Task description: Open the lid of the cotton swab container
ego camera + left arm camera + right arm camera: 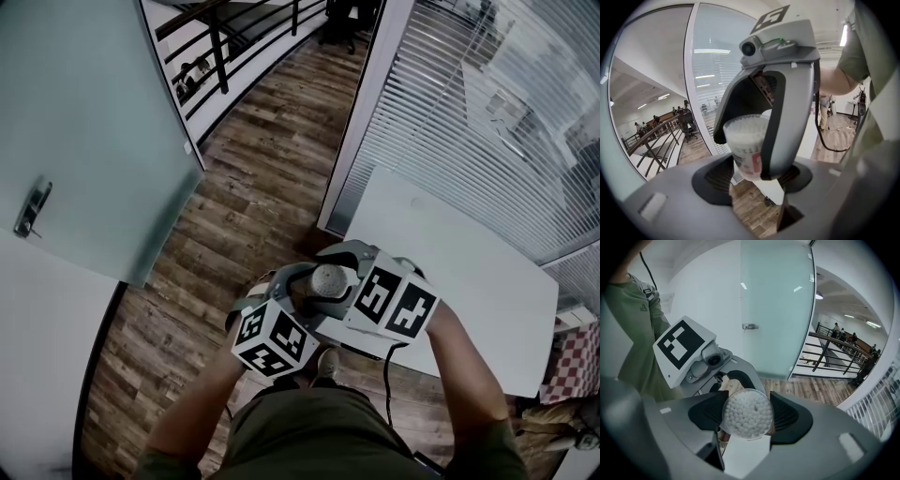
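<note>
Grippers meet over the near edge of a white table (469, 272), above wood-plank floor (253, 178), between a frosted glass door (84, 122) and blinds (441, 103). Right gripper (748, 415) jaws clamp the clear cotton swab container (328, 278), which is swab-filled with its lid on. Left gripper (757, 183) jaws flank its base; contact is unclear.

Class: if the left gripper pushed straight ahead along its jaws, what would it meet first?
The clear round plastic cotton swab container, gripped by the right gripper, sits directly ahead, at the left gripper's parted jaws. Depth is unclear; it may already touch.
</note>
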A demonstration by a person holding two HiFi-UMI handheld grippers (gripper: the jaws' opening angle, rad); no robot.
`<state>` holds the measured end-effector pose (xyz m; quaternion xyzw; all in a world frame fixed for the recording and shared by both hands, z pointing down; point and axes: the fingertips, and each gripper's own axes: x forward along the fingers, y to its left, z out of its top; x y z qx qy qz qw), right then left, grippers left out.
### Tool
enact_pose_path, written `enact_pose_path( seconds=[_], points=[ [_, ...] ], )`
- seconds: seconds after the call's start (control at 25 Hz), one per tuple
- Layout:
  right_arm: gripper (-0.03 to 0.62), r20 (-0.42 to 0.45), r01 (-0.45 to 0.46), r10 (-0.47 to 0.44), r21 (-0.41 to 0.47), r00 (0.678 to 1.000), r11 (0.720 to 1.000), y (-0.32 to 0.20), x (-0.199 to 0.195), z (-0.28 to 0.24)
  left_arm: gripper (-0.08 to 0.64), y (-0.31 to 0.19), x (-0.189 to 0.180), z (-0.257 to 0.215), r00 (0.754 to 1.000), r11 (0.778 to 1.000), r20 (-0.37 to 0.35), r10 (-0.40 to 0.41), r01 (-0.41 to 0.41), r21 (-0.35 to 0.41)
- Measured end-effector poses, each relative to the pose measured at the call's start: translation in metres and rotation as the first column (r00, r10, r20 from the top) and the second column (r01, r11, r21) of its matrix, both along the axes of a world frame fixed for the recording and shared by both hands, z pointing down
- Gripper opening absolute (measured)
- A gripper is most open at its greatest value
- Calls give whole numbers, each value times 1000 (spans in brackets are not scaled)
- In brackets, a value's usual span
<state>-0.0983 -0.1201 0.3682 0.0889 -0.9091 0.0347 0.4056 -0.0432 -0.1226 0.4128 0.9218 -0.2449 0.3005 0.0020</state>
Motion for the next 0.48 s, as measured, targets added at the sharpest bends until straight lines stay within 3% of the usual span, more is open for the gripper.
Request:
enact_pose_path(
  seconds=[0.48],
  points=[
    [279, 64, 2, 0, -19, 998, 1000, 0, 0, -2, 261, 1, 0, 1, 1000, 1000, -22, -9, 9, -12]
  ],
)
